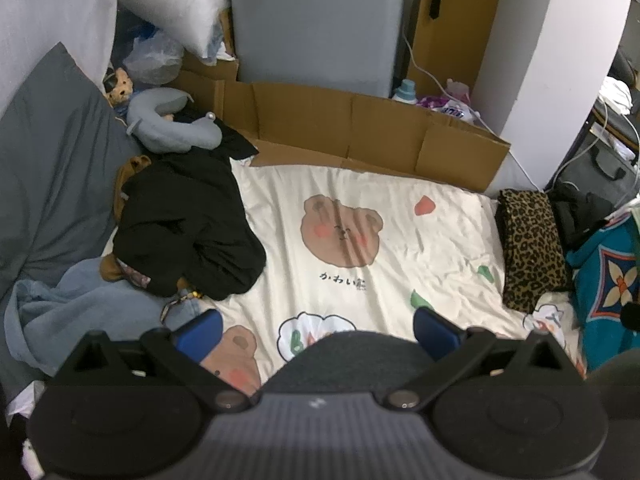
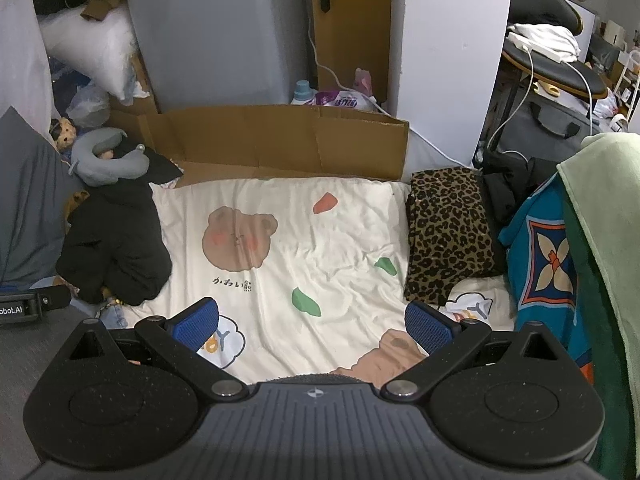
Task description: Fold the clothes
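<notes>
Left wrist view: left gripper (image 1: 318, 330) wide, empty. Right gripper (image 2: 312, 326) wide, empty. Grab black clothes pile (image 1: 188, 232) at bed's (image 1: 400, 216) left edge, spread flat first.

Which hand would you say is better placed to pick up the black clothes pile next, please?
Probably the left: the black clothes pile lies just beyond its open gripper, nearer than to the right gripper.

the cream bedsheet (image 2: 328, 240) carries black japanese script "かわい" plus one unclear character below its printed bear face; a cloud print near the edge shows a "y". the black device (image 2: 24, 307) at left reads "obot.ai"
</notes>
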The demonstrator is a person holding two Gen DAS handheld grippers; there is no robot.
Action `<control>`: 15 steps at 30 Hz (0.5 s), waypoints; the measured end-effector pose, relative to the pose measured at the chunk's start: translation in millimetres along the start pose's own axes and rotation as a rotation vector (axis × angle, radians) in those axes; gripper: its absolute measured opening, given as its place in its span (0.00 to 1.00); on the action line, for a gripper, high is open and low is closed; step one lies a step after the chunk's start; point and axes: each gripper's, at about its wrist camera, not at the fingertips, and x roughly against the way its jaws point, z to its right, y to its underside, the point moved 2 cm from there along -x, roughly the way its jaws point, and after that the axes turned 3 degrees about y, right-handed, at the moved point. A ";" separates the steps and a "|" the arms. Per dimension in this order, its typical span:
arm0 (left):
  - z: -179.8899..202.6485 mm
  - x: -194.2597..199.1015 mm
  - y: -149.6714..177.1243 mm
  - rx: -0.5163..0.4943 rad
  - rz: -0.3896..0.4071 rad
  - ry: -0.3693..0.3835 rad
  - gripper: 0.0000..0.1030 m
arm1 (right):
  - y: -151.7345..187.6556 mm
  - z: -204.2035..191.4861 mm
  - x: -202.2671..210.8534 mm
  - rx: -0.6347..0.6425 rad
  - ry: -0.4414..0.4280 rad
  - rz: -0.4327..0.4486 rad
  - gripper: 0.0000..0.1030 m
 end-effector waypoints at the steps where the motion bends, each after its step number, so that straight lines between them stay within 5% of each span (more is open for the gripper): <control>1: -0.4 0.0 -0.9 -0.001 -0.001 0.000 0.99 | -0.1 0.0 0.1 0.000 -0.001 0.000 0.99; 15: -0.2 1.0 -8.2 -0.017 -0.023 0.009 0.99 | -2.9 2.0 2.4 -0.015 -0.009 0.008 0.99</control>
